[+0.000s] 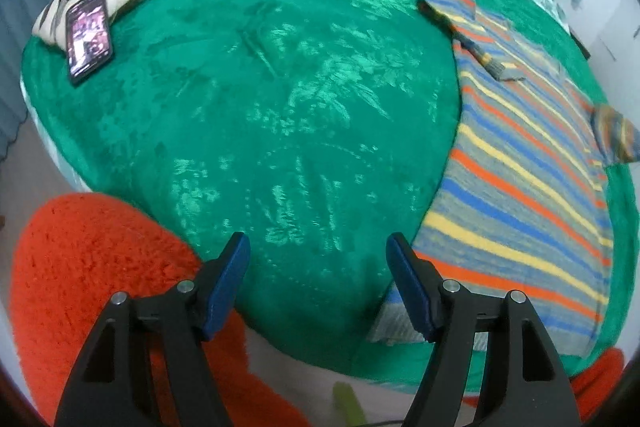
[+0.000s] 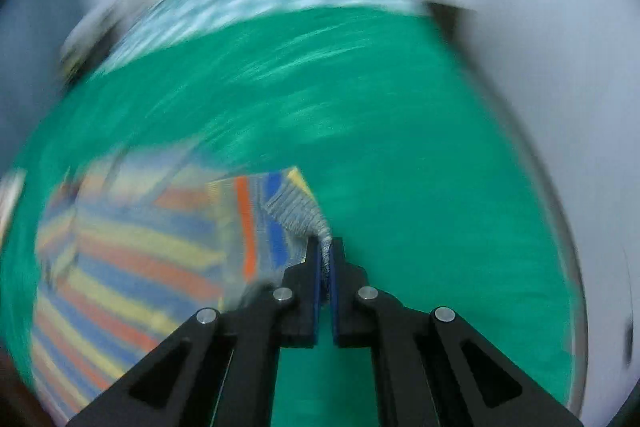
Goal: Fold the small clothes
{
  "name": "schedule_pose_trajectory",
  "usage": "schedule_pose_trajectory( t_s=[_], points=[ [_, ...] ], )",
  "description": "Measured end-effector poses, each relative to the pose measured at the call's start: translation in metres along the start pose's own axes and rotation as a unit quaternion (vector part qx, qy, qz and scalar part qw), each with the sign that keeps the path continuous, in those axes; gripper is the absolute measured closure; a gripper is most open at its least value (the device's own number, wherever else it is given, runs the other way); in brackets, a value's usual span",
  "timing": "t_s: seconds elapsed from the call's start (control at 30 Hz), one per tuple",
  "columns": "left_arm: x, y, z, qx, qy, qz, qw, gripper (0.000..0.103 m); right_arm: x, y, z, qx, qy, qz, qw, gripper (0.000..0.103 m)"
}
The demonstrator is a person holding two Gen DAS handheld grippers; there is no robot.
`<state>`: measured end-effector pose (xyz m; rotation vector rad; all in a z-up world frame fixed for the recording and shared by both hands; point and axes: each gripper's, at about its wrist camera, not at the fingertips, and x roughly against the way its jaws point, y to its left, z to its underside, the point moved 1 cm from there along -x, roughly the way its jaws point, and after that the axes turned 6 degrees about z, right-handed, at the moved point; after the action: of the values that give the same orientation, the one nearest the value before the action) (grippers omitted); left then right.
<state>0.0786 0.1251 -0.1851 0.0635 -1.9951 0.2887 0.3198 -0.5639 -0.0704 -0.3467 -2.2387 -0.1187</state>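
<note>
my right hand-held gripper [image 2: 326, 253] pinches the striped shirt [image 2: 132, 251] sleeve; i should fold it inward smoothly, left hand-held gripper [image 1: 318, 259] open, empty.

The left wrist view is taken from the near edge of the bed, looking forward and down across the green blanket [image 1: 280, 87] from some height. The right wrist view is set lower and closer to the blanket [image 2: 380, 127], heavily blurred. The striped shirt [image 1: 520, 167] [image 2: 132, 259] and blanket are shared by both.
</note>
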Motion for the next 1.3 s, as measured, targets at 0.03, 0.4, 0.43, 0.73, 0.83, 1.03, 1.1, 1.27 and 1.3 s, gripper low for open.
schedule_pose_trajectory(
  t_s=[0.03,0.4,0.43,0.73,0.83,1.03,1.1,1.27,1.3],
  points=[
    [-0.001,-0.004,0.001,-0.007,0.001,-0.002,1.0000,0.030,0.004,-0.024,-0.006,-0.026,0.000,0.018,1.000,0.100],
    [-0.002,-0.007,0.008,-0.016,0.007,-0.015,0.9997,0.030,-0.026,-0.111,0.041,-0.060,0.096,0.162,0.980,0.100],
    [-0.003,-0.005,0.008,-0.012,0.008,-0.014,0.9998,0.030,-0.028,-0.115,0.049,-0.064,0.105,0.168,0.978,0.100],
    [-0.007,-0.010,0.010,-0.030,0.015,-0.021,0.9992,0.031,-0.034,-0.131,0.096,-0.068,0.127,0.191,0.971,0.100],
    [-0.008,-0.009,0.010,-0.026,0.016,-0.018,0.9994,0.031,-0.034,-0.133,0.091,-0.079,0.112,0.151,0.979,0.082],
    [-0.008,-0.012,0.009,-0.029,0.011,-0.015,0.9994,0.031,0.033,-0.107,0.106,-0.082,0.047,0.039,0.995,0.054],
    [-0.009,-0.013,0.010,-0.030,0.013,-0.014,0.9994,0.031,0.042,-0.065,0.120,-0.073,0.066,-0.108,0.989,0.055],
    [-0.004,-0.008,0.012,-0.024,0.010,-0.007,0.9996,0.031,0.016,0.031,0.157,-0.050,0.124,-0.264,0.955,0.056],
    [-0.003,-0.006,0.012,-0.021,0.011,-0.005,0.9997,0.031,0.004,0.046,0.162,-0.045,0.134,-0.274,0.951,0.057]
  ],
)
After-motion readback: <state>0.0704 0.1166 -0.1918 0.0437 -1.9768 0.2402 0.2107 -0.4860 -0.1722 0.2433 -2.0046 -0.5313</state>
